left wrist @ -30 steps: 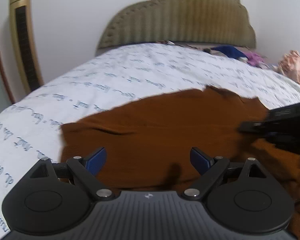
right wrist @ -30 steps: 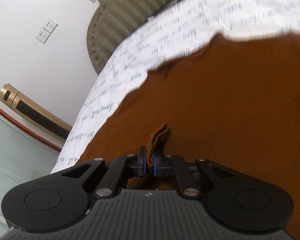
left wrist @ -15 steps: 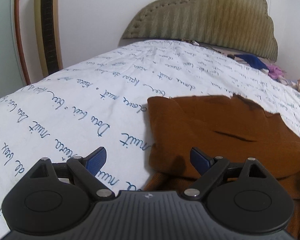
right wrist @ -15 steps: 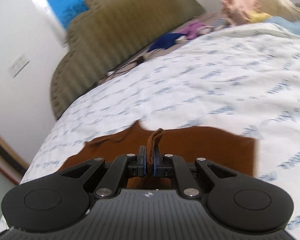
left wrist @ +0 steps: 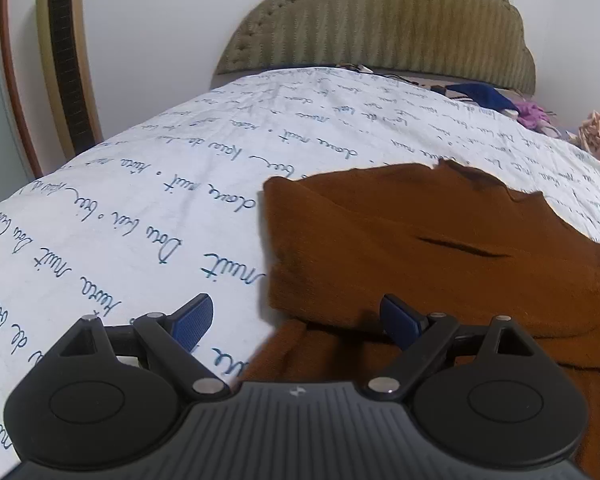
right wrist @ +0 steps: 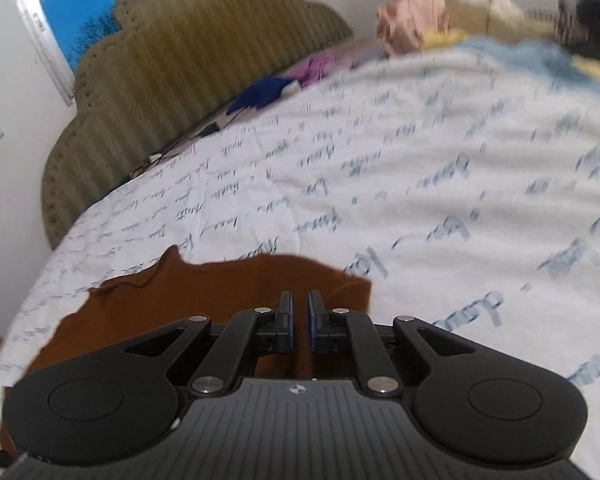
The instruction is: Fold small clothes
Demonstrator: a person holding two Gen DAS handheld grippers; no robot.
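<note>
Brown garment [left wrist: 420, 248] lies crosswise; left claw [left wrist: 296, 316] spread, right claw [right wrist: 300, 320] (empty) just parting.

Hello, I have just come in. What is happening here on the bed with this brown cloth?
A person is folding a brown garment on a bed with a script-printed sheet, holding a gripper in each hand. The right gripper has just been opening slightly; nothing is between its pads now, and the garment lies below it, one side already folded over. The left gripper is wide open over the garment's near left edge, holding nothing.
</note>
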